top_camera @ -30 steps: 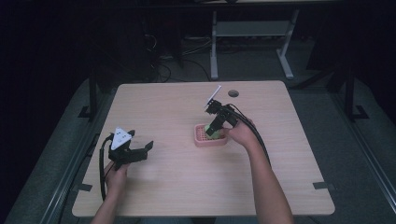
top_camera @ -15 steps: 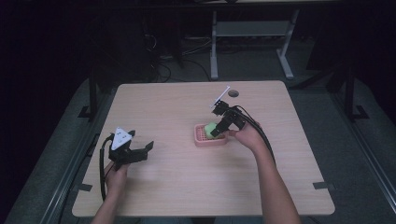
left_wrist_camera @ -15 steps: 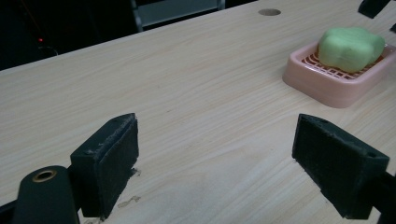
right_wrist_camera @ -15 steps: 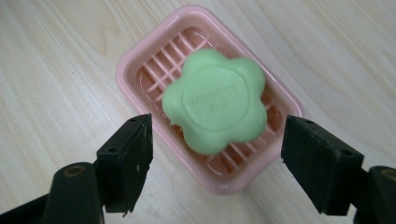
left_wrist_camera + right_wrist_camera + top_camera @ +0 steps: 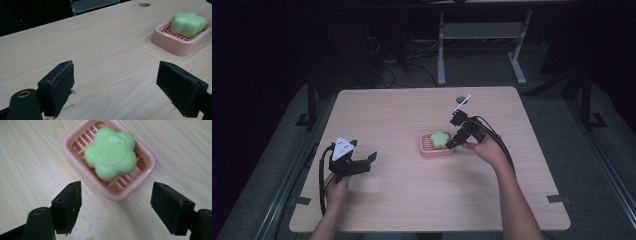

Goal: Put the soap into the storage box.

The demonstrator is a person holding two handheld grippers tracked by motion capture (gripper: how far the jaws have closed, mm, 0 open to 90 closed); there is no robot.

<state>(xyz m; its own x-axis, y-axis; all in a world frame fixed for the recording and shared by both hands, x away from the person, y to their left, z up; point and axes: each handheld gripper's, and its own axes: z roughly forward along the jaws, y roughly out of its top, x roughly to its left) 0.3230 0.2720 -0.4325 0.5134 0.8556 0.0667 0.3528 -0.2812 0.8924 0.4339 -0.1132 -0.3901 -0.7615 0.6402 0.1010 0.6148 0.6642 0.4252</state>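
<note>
From the high view we see a pale wooden worktop (image 5: 412,120) with a pink soap dish (image 5: 436,145) lying a little right of its middle, and a green flower-shaped soap (image 5: 440,139) resting in the dish. The right gripper (image 5: 453,143) sits just beside the dish's right end, held by the right hand (image 5: 484,149), its cable trailing back along the forearm; from here we cannot tell how its jaws stand. The left gripper (image 5: 362,162) is well apart from the dish, near the worktop's left edge, with its grey three-cornered plate on top and the left hand (image 5: 336,187) gripping it from below. A small dark round hole (image 5: 459,99) marks the worktop near its far edge.

In the left gripper view we look along the left gripper (image 5: 115,80), whose jaws stand wide apart with bare worktop (image 5: 100,45) between them. The soap dish (image 5: 182,40) lies farther off at upper right, the soap (image 5: 188,23) sitting on its slatted floor, and the round hole (image 5: 144,4) shows near the far edge.

In the right gripper view the right gripper (image 5: 116,200) also has its jaws wide apart, holding nothing. The soap dish (image 5: 147,161) lies just beyond the jaw tips, set at a slant to them, and the soap (image 5: 110,153) rests on its ribs. The soap's top bears raised lettering too blurred for us to read.
</note>
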